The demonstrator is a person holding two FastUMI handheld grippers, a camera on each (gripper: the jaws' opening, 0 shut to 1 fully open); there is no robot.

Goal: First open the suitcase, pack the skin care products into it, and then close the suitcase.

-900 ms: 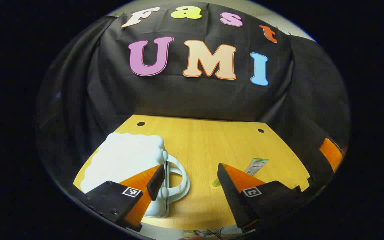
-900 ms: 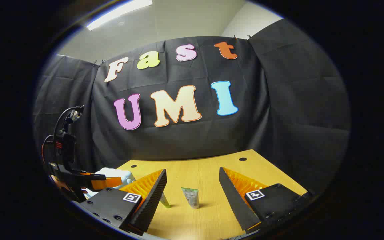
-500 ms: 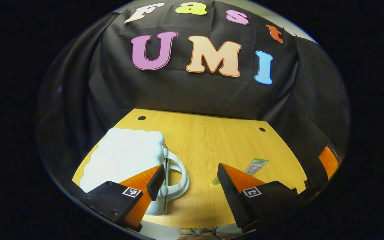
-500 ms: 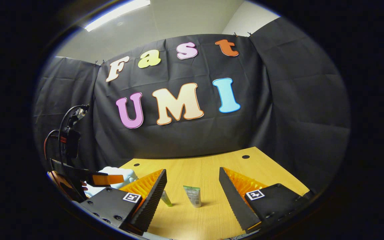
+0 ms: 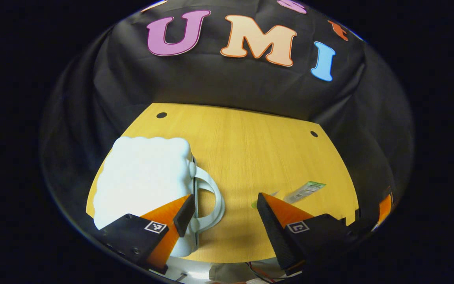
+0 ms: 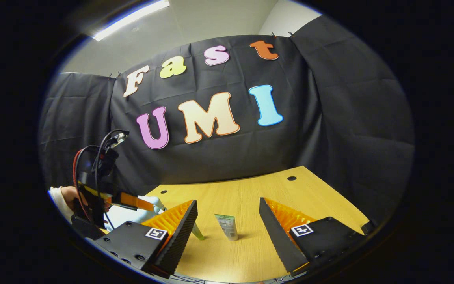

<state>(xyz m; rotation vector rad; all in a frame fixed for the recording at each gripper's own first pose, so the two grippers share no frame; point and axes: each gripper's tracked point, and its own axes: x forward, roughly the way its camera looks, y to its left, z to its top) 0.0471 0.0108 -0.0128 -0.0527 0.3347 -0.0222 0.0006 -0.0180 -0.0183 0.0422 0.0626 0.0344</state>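
Left gripper view, suitcase partly behind wide jaws, right jaws wide, tube between.

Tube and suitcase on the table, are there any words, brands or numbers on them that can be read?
Tube: printed label, too small and blurred to read.
Suitcase: plain pale shell, no text seen.
Square markers: coded patterns, no words or numbers.
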